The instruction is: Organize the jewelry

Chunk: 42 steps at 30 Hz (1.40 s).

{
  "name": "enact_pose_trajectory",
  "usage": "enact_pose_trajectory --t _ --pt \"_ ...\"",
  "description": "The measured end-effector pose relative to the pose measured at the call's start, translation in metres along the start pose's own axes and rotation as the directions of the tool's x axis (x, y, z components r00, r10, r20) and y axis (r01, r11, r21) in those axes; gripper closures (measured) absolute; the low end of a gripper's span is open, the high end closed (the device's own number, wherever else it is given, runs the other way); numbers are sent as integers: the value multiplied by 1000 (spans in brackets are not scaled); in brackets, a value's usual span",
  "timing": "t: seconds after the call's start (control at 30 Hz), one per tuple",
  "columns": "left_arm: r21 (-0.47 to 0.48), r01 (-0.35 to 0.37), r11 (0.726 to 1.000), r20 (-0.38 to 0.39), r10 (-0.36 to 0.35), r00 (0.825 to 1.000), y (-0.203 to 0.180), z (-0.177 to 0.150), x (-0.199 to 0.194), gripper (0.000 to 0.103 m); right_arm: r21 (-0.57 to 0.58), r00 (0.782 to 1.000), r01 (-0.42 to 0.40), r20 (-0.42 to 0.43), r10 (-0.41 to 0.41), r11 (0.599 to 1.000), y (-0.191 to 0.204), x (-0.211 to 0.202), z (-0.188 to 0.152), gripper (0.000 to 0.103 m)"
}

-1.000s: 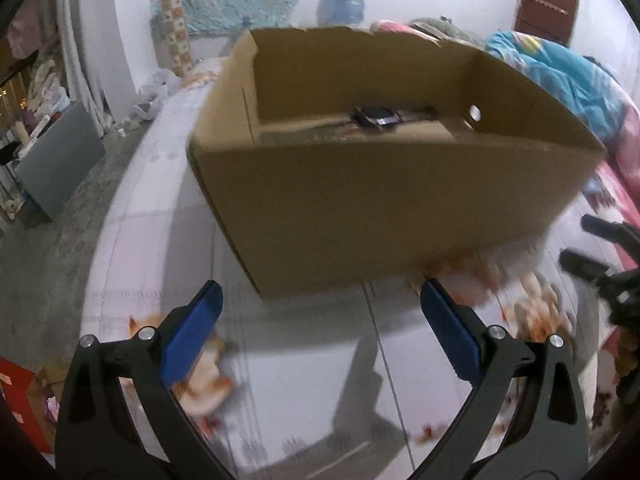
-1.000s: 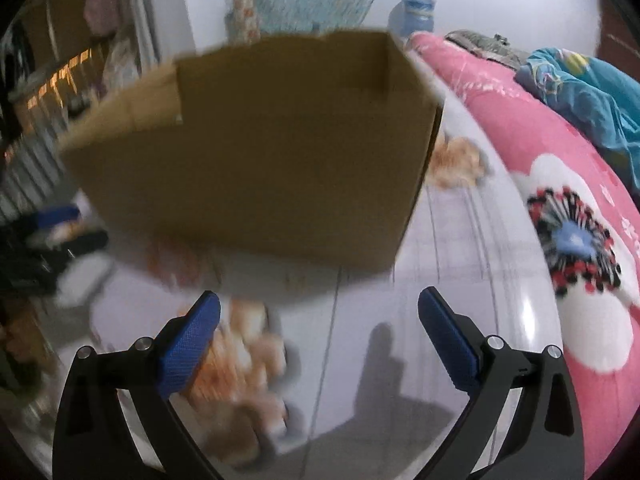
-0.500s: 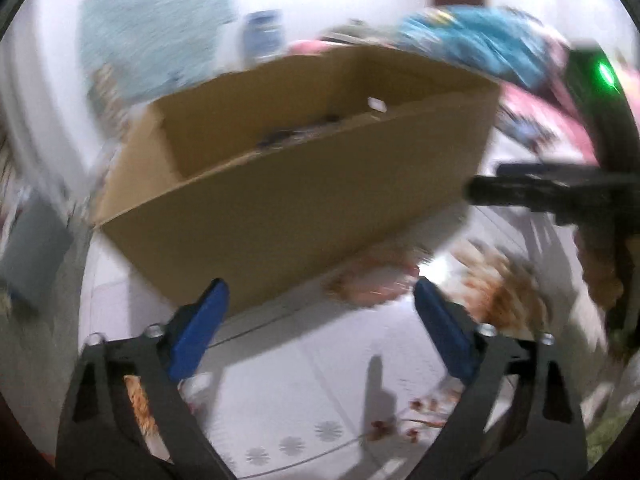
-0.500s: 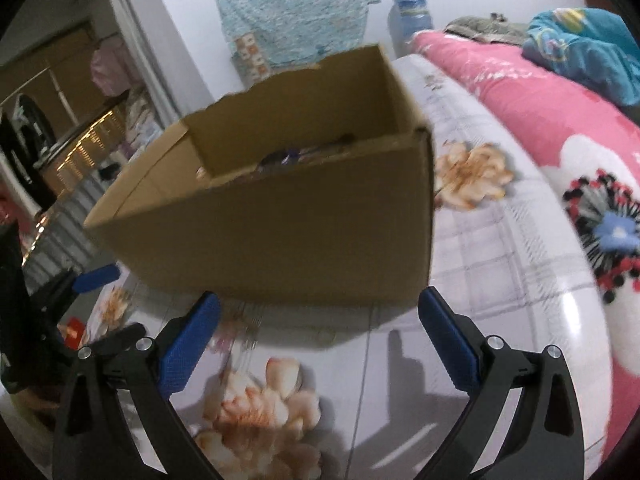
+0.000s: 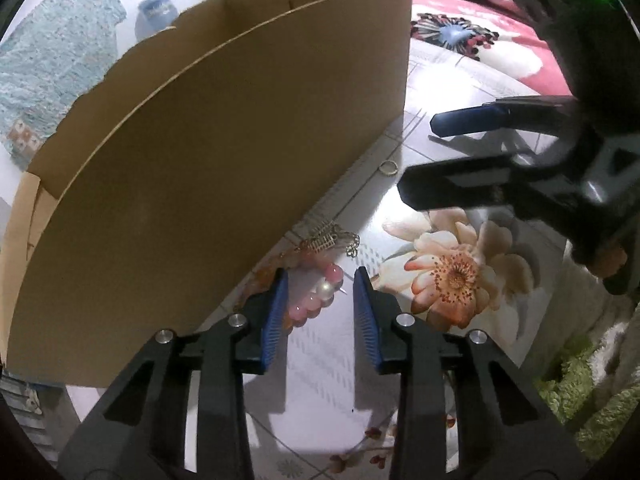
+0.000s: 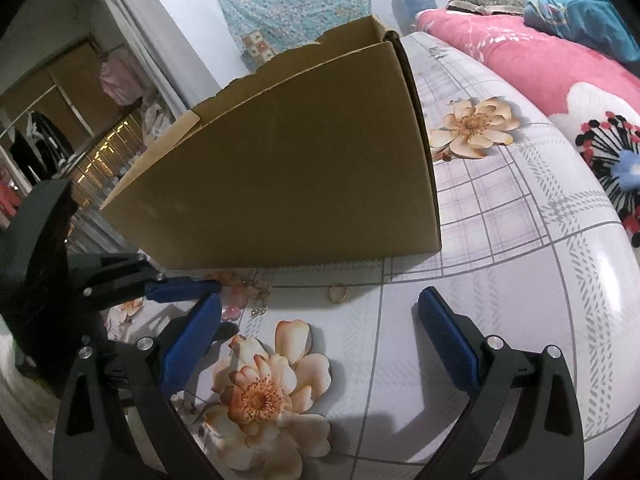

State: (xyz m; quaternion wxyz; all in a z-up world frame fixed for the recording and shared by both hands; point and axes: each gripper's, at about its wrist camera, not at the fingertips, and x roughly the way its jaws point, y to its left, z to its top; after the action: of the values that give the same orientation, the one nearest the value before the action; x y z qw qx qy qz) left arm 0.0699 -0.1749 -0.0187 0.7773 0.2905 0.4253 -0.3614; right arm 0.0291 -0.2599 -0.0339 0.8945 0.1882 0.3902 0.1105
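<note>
A pink and white bead bracelet (image 5: 320, 294) lies on the flowered sheet at the foot of the cardboard box (image 5: 208, 168). My left gripper (image 5: 320, 280) is low over it, jaws partly closed with a bead string between the pads, not clamped. A gold chain (image 5: 332, 238) lies just beyond the bracelet. A gold ring (image 5: 388, 168) lies near the box corner; it also shows in the right wrist view (image 6: 337, 293). My right gripper (image 6: 320, 312) is open and empty, short of the ring. The left gripper (image 6: 208, 292) shows in the right wrist view over the bracelet (image 6: 236, 300).
The cardboard box (image 6: 288, 184) stands close behind the jewelry. A pink flowered quilt (image 6: 560, 68) and blue blanket (image 6: 580, 4) lie at the right. Green fuzzy fabric (image 5: 588, 392) is at the lower right. A wardrobe (image 6: 80, 120) is at the left.
My left gripper has dropped to the sheet beside the box and narrowed its jaws around the bead bracelet. My right gripper has moved down toward the ring.
</note>
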Motion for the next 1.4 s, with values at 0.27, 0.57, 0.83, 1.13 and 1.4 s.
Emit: enact_pose_trajectory --t 0.27,0.57,0.83,1.13,1.4 --pt "5 8 1000 -31 -8 999 -1 11 2 94 -1 999 -37 33 37 999 -8 -8 -3 7" --pt "-131 16 991 91 -4 996 23 21 -50 95 1 998 -42 44 42 999 -9 -13 -3 7" --pt "-398 143 906 202 -65 977 67 -17 -94 95 8 999 -25 33 25 1000 -5 -13 -3 7" --pt "-639 124 759 115 -65 991 100 -96 -65 86 -2 1000 5 25 -5 1000 5 -15 2 10" --pt "-618 130 776 207 1 978 109 -93 -72 68 -26 999 -9 40 10 1000 19 -14 20 28"
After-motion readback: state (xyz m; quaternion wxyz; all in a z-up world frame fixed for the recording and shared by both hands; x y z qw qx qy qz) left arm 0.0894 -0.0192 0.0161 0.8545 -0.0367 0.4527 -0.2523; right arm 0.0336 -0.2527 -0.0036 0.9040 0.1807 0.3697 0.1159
